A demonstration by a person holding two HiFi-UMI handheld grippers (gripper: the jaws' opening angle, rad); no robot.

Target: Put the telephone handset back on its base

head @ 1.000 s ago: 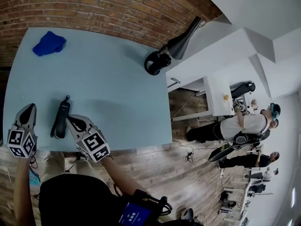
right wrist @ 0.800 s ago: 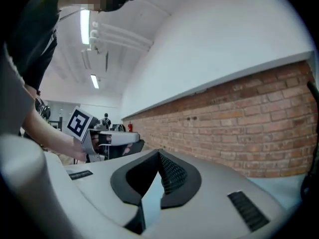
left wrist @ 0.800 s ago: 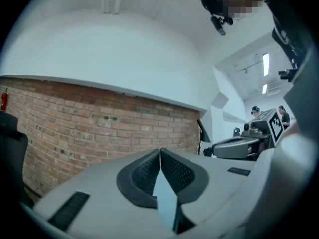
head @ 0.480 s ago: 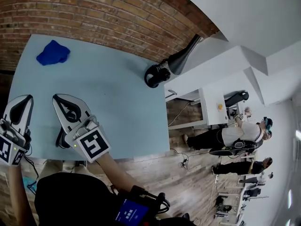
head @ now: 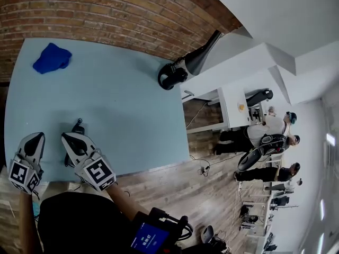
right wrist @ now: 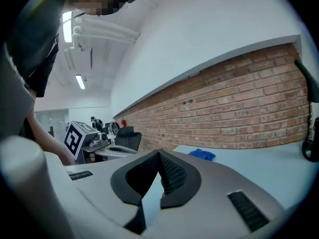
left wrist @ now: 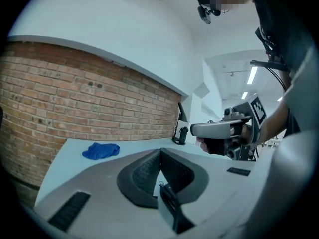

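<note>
Grey jaws of left gripper (left wrist: 159, 153) and right gripper (right wrist: 159, 156) are both sitting closed, nothing between them. Vs. a sec ago, both are backing off toward the person. Telephone (head: 78, 127) is lying near the front edge of the light-blue table (head: 122, 105), partly hidden behind the right gripper; handset prob. seated, unconfirmed. Blue cloth (head: 51, 58) is lying far left. No legible writing showing, only square markers.

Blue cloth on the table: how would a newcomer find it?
Start at the brick wall; a pale blue table runs along it. Near the table's far left corner lies a crumpled blue cloth, far deeper blue than the tabletop; the other things on it are black.
</note>
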